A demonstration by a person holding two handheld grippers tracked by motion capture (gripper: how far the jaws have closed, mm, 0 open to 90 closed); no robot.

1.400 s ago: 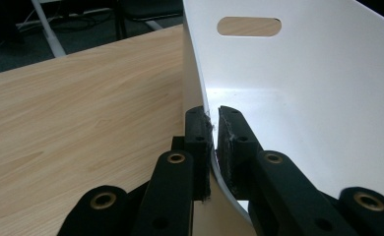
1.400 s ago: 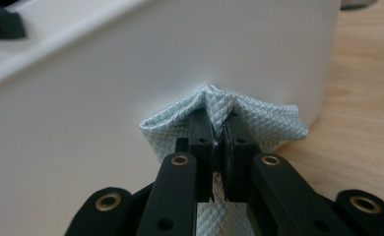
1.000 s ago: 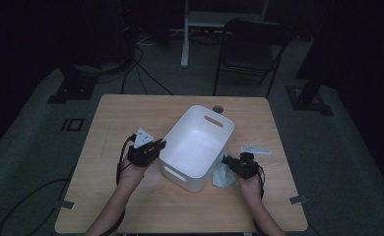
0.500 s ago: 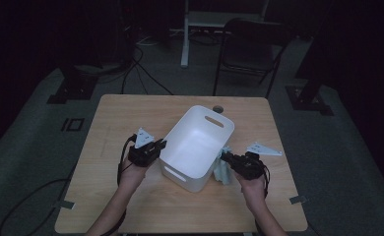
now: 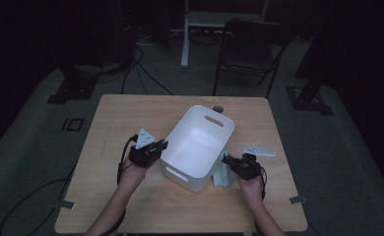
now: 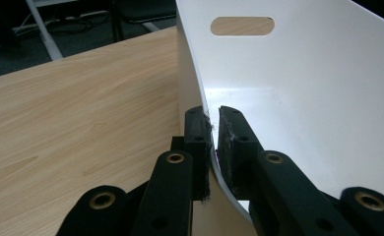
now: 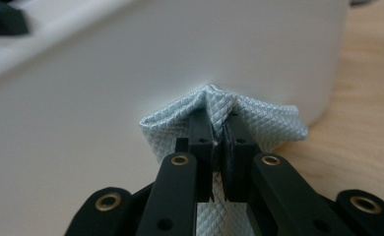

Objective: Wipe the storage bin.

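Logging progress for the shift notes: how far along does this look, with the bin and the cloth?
Done: left gripper has its fingers clamped on the white bin wall, steadying it. In hand: right gripper pinches the pale blue quilted cloth, bunched against the bin's outside. Left, probably: lifting the cloth into the bin, whose visible inside looks empty.

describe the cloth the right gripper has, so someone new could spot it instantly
Start at the wooden table and find the white bin in its middle. Against the bin's outer wall on the person's right lies a small pale blue-grey cloth, pinched up into a peak by the right gripper. It is the only soft, quilted, diamond-textured thing there; everything beside it is hard plastic or wood.
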